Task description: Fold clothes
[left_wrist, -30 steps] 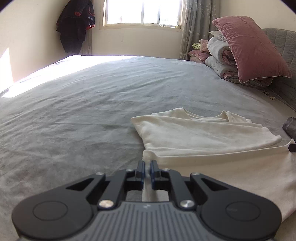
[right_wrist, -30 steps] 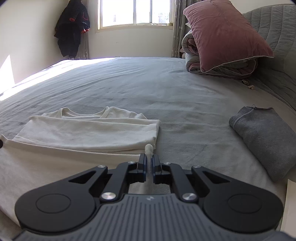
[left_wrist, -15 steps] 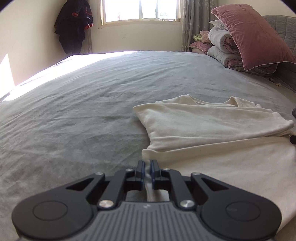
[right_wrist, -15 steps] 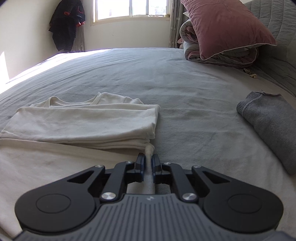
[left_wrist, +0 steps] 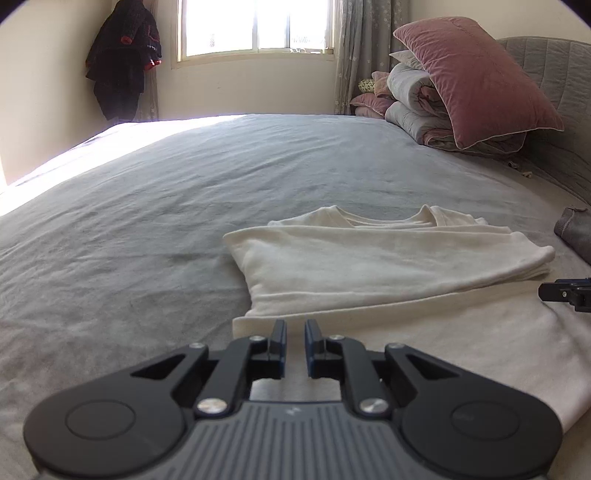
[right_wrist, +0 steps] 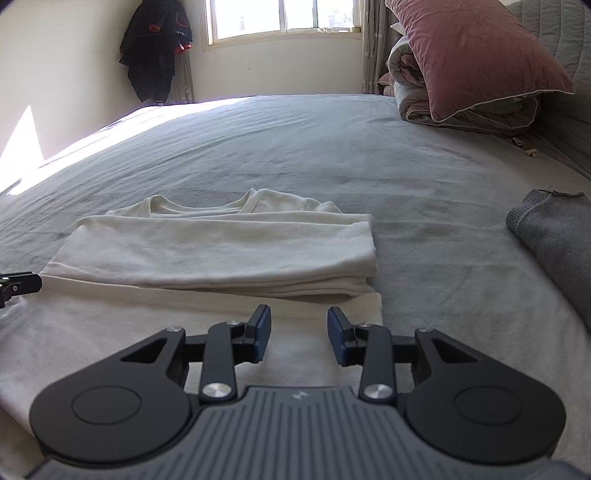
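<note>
Big grey bed (left_wrist: 184, 206) fills both views, sheet lightly wrinkled, sunlight washing the far edge up at eleven o'clock. Cream walls behind, and a bright window (left_wrist: 255, 27) at twelve. A dark coat (left_wrist: 123, 61) hangs in the corner at eleven. At one o'clock sits a pink pillow (left_wrist: 476, 74) on a rolled quilt (left_wrist: 417, 99), against the padded grey headboard (left_wrist: 550, 92).

Now the shirt: the cream shirt (left_wrist: 369, 266) lies flat on the sheet dead ahead, its upper part folded over in a neat band, collar at the far side, lower part spread toward the cameras.

The left view catches only a sliver of a grey folded cloth (left_wrist: 576, 232) at three o'clock; the right view shows it plainly, lying on the sheet well apart from the shirt.

The right gripper (right_wrist: 299, 332) has just been opening, jaws wide apart over the shirt's near right corner, fabric lying loose below, nothing pinched. The left gripper (left_wrist: 295, 341) shows a narrow gap over the near left corner, pads not pressing the cloth. Each view glimpses the other gripper's tip at its edge.
</note>
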The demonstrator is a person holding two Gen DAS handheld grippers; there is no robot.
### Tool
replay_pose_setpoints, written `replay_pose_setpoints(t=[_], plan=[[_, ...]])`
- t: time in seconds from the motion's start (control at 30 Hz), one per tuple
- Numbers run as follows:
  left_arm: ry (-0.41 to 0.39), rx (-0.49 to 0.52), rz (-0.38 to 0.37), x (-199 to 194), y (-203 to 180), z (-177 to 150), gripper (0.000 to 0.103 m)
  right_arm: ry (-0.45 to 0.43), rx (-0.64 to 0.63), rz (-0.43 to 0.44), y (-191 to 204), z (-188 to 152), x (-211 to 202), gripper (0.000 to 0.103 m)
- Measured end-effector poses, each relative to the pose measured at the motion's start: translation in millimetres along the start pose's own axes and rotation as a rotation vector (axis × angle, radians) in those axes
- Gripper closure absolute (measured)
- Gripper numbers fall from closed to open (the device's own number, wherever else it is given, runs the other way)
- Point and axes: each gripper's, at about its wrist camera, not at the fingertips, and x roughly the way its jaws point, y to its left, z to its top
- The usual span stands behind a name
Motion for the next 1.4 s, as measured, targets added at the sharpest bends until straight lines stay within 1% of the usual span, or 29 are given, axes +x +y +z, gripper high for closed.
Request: replay_pose_setpoints(t=[0.07,0.1,0.17,0.2,0.23,0.3,0.37,0.43,0.5,0.57,0.63,0.73,0.83,0.9,0.93,0.97,1.0,1.07,1.1,1.13,1.23,1.33,1.4], plan=[[0.013,0.005,0.005,3.7,6.2,-7.1,0.092,0.007,0.042,-0.001,-10.2,-4.1,4.2,0.065],[0.019,0.008,0.009,3.1,8.5,-8.3,0.093,0.010,0.061,0.004,-15.0,-4.7,4.2,0.066],[0.026,0.010,0.020,-5.0,11.5,-4.9,0.093,0.010,0.069,-0.009,-19.0,-2.3,-1.8,0.066],[0.024,0.000,0.021,-10.3,12.8,-2.7,0.093,0.007,0.064,-0.030,-18.5,-1.0,-6.1,0.061],[0.020,-0.008,0.015,-15.3,12.5,-1.3,0.093,0.003,0.065,-0.038,-17.4,-0.2,-10.9,0.061],[0.012,-0.016,-0.018,-24.3,8.0,-0.6,0.093,-0.001,0.086,-0.004,-12.9,-0.7,-19.7,0.061],[0.004,-0.016,-0.050,-32.9,1.9,-0.8,0.093,0.001,0.090,0.034,-1.9,-3.4,-27.1,0.061],[0.001,0.014,-0.081,-40.0,-9.2,-4.5,0.092,0.010,0.065,0.075,17.1,-8.8,-33.1,0.061],[0.008,0.051,-0.103,-44.6,-18.2,-10.5,0.092,0.021,0.024,0.099,36.4,-16.3,-37.6,0.061],[0.021,0.094,-0.111,-48.8,-25.0,-20.1,0.092,0.036,-0.008,0.110,50.7,-24.4,-40.6,0.061],[0.041,0.124,-0.103,-52.2,-24.4,-30.1,0.092,0.051,-0.031,0.114,60.8,-32.1,-43.6,0.061],[0.060,0.131,-0.071,-57.6,-8.6,-42.8,0.092,0.056,-0.010,0.095,50.3,-38.6,-50.3,0.061],[0.072,0.106,-0.076,-65.6,9.9,-49.3,0.092,0.065,0.037,0.070,30.1,-41.7,-57.7,0.061],[0.078,0.105,-0.084,-71.3,15.2,-51.2,0.092,0.075,0.066,0.050,15.9,-43.2,-63.1,0.061],[0.082,0.110,-0.075,-74.3,16.5,-51.8,0.092,0.079,0.079,0.040,9.0,-43.6,-65.9,0.061],[0.089,0.106,-0.064,-77.1,18.7,-51.5,0.089,0.083,0.091,0.032,1.9,-43.6,-68.9,0.061],[0.100,0.086,-0.067,-79.4,23.1,-50.4,0.085,0.087,0.104,0.024,-5.1,-43.7,-71.9,0.061],[0.122,0.037,-0.076,-83.7,32.5,-47.7,0.083,0.092,0.154,0.032,-20.6,-43.5,-79.4,0.061],[0.135,-0.007,-0.085,-85.1,38.3,-45.7,0.081,0.095,0.176,0.034,-27.1,-43.6,-82.9,0.061],[0.156,-0.069,-0.104,-85.8,45.8,-43.5,0.078,0.098,0.193,0.031,-32.3,-43.7,-86.0,0.058],[0.223,-0.298,-0.175,-86.2,68.9,-41.0,0.072,0.112,0.253,0.030,-47.7,-45.0,-94.7,0.056],[0.280,-0.536,-0.268,-85.9,86.3,-47.0,0.068,0.142,0.370,0.073,-62.1,-51.2,-99.5,0.056],[0.315,-0.672,-0.329,-84.2,91.3,-55.9,0.068,0.156,0.451,0.111,-67.4,-57.3,-100.7,0.056]])
